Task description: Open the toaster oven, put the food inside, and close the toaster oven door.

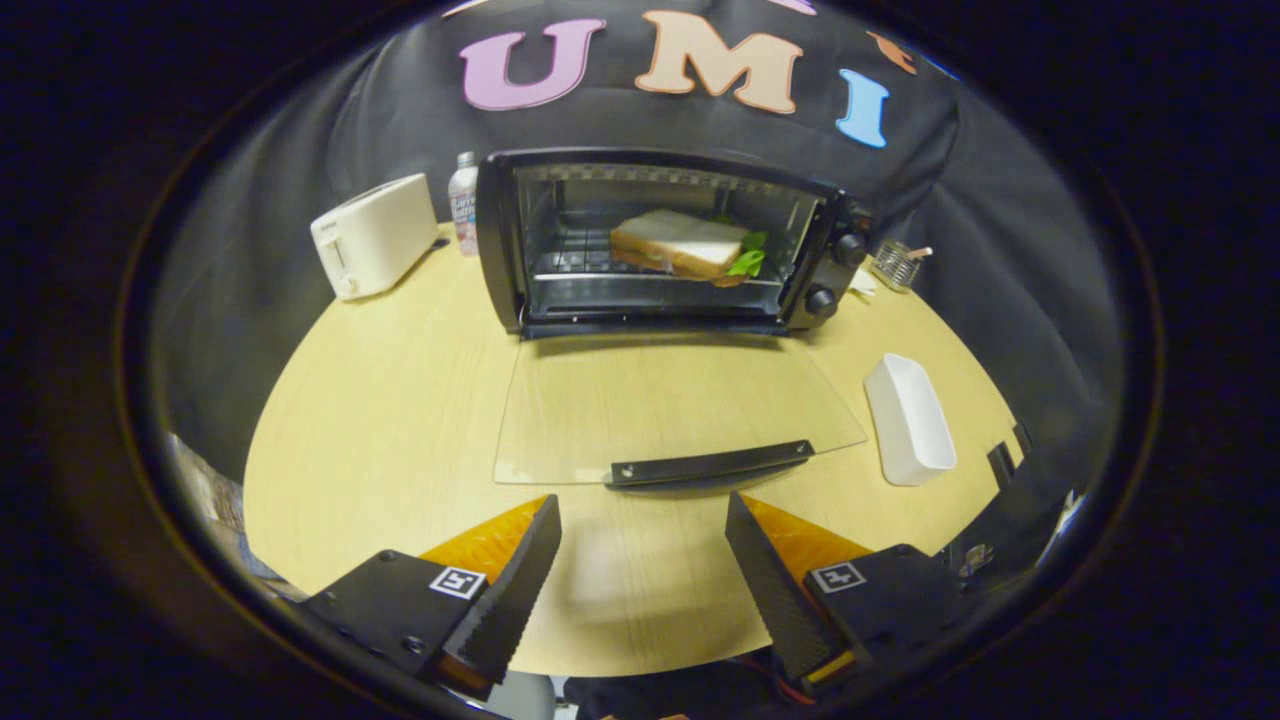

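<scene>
Hand-held gripper [640,560] wide open, empty, above round wooden table [400,420]; black cloth wall [300,170] behind

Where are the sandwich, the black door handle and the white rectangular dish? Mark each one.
sandwich [682,245], gripper view, top bread slice, inside the oven.
black door handle [710,465], gripper view, middle of the bar, just ahead of the open gripper [642,580].
white rectangular dish [908,420], gripper view, inner floor.

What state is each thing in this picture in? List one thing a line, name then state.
Toaster oven: open.
Glass door: folded down flat over the table.
Sandwich: inside on the rack.
White tray: empty.
Gripper: open, holding nothing, short of the door handle.
</scene>
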Action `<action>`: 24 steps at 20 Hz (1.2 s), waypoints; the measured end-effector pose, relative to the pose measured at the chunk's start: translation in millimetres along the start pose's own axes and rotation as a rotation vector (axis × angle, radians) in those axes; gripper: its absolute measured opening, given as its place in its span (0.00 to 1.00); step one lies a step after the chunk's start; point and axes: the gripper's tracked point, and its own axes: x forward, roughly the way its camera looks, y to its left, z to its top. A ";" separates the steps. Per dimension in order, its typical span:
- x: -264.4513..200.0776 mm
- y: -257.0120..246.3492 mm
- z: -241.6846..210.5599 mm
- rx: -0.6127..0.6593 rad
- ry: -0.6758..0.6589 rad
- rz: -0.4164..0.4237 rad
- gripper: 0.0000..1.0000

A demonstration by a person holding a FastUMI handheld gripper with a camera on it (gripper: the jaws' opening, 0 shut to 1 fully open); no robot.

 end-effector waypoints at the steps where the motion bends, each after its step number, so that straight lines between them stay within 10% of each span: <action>1: 5.8 -0.2 -4.3 -0.012 0.015 0.001 1.00; 24: -2.9 -15.8 86.4 -0.012 -0.088 -0.191 1.00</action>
